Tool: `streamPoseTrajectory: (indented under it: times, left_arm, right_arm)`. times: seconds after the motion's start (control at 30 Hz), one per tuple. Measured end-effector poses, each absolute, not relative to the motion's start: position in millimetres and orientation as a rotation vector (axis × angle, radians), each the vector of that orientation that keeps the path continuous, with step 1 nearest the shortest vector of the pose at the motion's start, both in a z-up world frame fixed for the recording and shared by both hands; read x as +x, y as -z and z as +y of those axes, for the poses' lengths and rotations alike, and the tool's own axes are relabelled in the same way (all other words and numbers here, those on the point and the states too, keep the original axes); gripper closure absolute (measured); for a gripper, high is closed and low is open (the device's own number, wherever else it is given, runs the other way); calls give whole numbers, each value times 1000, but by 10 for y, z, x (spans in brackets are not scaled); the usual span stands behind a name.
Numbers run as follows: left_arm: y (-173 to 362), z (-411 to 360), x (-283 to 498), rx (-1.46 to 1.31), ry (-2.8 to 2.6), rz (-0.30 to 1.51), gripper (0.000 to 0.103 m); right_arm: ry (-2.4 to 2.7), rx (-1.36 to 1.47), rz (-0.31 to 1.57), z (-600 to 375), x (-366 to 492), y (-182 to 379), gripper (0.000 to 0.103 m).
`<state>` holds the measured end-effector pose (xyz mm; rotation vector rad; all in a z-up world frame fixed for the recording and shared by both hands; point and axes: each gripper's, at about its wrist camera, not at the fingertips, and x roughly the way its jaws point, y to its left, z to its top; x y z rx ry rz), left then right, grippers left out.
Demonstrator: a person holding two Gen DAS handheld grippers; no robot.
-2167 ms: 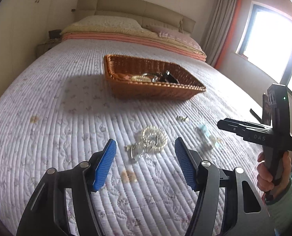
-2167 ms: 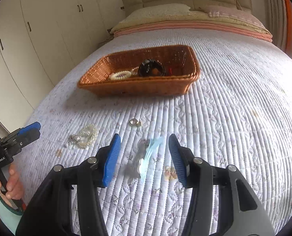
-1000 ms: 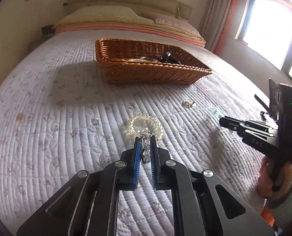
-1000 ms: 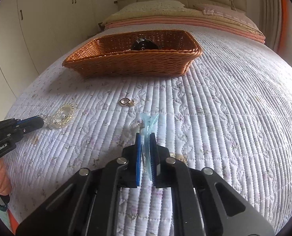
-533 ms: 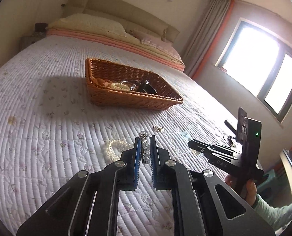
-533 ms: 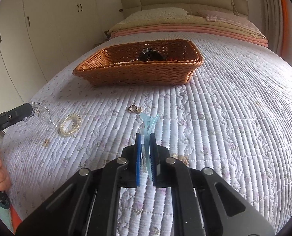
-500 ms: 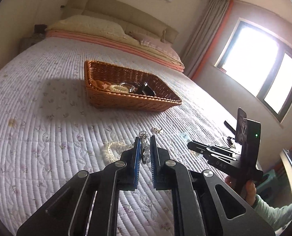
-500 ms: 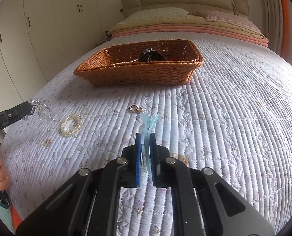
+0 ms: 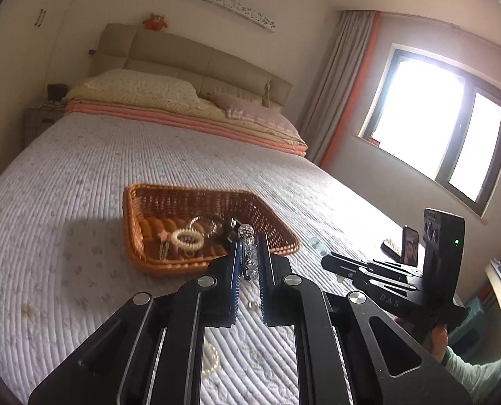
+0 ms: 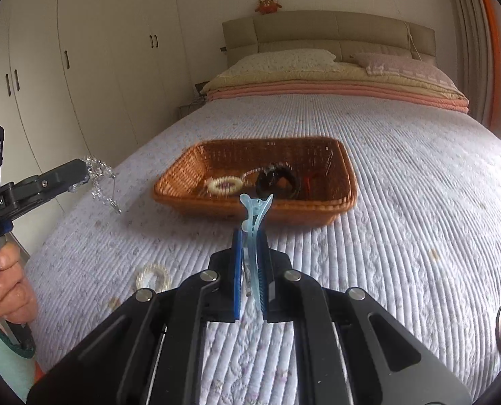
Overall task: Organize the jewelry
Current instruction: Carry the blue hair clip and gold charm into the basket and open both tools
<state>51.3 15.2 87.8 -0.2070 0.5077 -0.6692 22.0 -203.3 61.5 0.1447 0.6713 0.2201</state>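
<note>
While my left gripper (image 9: 249, 263) pinches the limp, light crystal bracelet (image 9: 248, 253) and my right gripper (image 10: 250, 270) clamps the stiff blue hair clip (image 10: 254, 216) mid-body, both hang short of the wicker basket (image 10: 346, 182).

Bedroom: bed (image 9: 149, 168) with quilted lilac cover; beige padded headboard (image 10: 328, 30); white wardrobe doors (image 10: 81, 50); bright window (image 9: 436, 118), grey curtain (image 9: 338, 77); cream walls.
</note>
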Motion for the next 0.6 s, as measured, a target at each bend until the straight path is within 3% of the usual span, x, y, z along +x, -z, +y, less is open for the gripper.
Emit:
streamPoseTrajectory:
  times: [0.27, 0.6]
  left_arm:
    - [-836, -143, 1371, -176, 542, 527, 95]
    - [-132, -255, 2029, -167, 472, 689, 95]
  right_arm:
    - [-216, 163, 736, -2090, 1350, -691, 96]
    - [-145, 206, 953, -2248, 2400, 55, 96]
